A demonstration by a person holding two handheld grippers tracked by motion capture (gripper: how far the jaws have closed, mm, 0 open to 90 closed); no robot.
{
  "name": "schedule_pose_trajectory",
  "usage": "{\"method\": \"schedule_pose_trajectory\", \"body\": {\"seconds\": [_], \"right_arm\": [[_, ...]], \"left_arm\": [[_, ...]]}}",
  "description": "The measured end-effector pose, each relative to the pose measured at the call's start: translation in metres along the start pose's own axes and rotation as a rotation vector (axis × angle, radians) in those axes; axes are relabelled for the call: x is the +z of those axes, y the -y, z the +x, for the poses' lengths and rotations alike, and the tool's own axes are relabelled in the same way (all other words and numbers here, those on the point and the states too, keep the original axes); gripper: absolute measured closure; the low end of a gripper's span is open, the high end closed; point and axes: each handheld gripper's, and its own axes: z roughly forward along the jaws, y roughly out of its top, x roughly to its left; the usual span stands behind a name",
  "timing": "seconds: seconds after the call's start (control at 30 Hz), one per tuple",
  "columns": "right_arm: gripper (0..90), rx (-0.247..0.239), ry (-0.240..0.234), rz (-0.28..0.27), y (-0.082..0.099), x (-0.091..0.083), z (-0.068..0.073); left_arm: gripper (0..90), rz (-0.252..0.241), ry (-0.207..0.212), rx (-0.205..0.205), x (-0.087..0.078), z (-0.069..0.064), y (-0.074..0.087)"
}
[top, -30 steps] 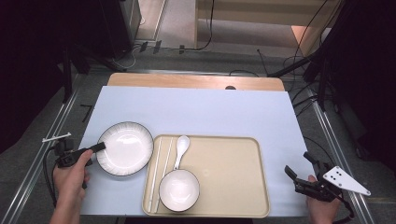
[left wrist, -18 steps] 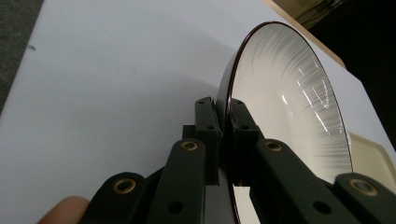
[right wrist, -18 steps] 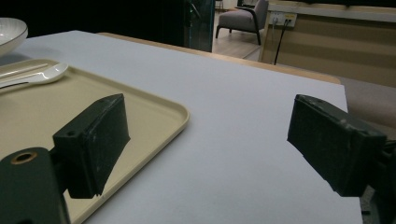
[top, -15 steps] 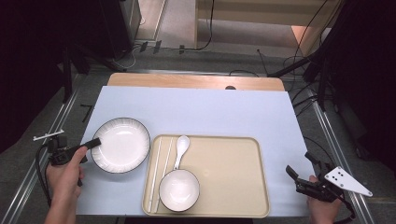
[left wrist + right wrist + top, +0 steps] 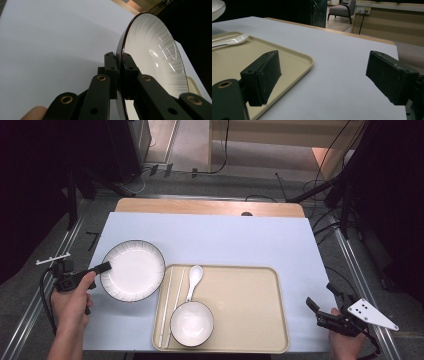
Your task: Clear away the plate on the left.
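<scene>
A white plate with a dark rim [image 5: 133, 270] hangs just above the table at the left, beside the beige tray [image 5: 250, 320]. My left gripper [image 5: 103, 267] is shut on the plate's left rim. In the left gripper view my left gripper [image 5: 119, 65] pinches the rim of the plate [image 5: 155, 55], seen edge-on. On the tray lie a white bowl [image 5: 191, 323], a white spoon [image 5: 194, 279] and pale chopsticks [image 5: 170, 300]. My right gripper [image 5: 320, 301] rests open at the table's front right corner. In the right gripper view my right gripper [image 5: 323, 75] has wide-apart jaws with nothing between them.
The pale blue table top [image 5: 210, 235] stretches back to a wooden strip [image 5: 200, 206]. Metal rails run along both sides, with cables on the floor behind. In the right gripper view the tray's corner [image 5: 304, 62] and the spoon [image 5: 234, 39] lie to the left.
The left hand has lifted the plate off the table and carried it a little up and toward the back. The right gripper has stayed where it was.
</scene>
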Motion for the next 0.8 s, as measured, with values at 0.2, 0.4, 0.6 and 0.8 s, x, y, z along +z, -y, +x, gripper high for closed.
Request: {"method": "schedule_pose_trajectory", "body": {"seconds": [0.2,0.4,0.6,0.8], "right_arm": [[13.1,-0.001,-0.005,0.006,0.001,0.0,0.0],[13.0,0.011,-0.003,0.0,0.002,0.0,-0.001],[13.1,0.006,-0.013,-0.003,0.002,0.001,-0.001],[13.1,0.009,-0.012,-0.002,0.002,0.001,-0.001]], "left_arm": [[86.2,0.006,0.02,0.022,0.008,-0.016,-0.005],[86.3,0.013,0.053,0.037,0.016,-0.03,-0.008],[86.2,0.02,0.07,0.058,0.021,-0.045,-0.01],[86.2,0.031,0.09,0.074,0.027,-0.056,-0.012]]}}
